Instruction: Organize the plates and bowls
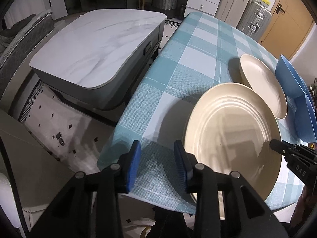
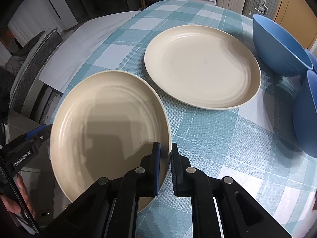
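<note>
Here, right gripper (image 2: 164,156) steeply downward, seemingly pinching near plate (image 2: 103,127) rim; left gripper (image 1: 157,158) spread, empty.

Cream plates: two. The near plate (image 2: 107,130) occupies the lower left of the right wrist frame; the far plate (image 2: 202,67) sits at upper centre. Blue bowls: at least two. One bowl (image 2: 281,45) is at upper right, a second bowl (image 2: 307,115) at the right edge; the rim of a possible third between them cannot be confirmed.
</note>
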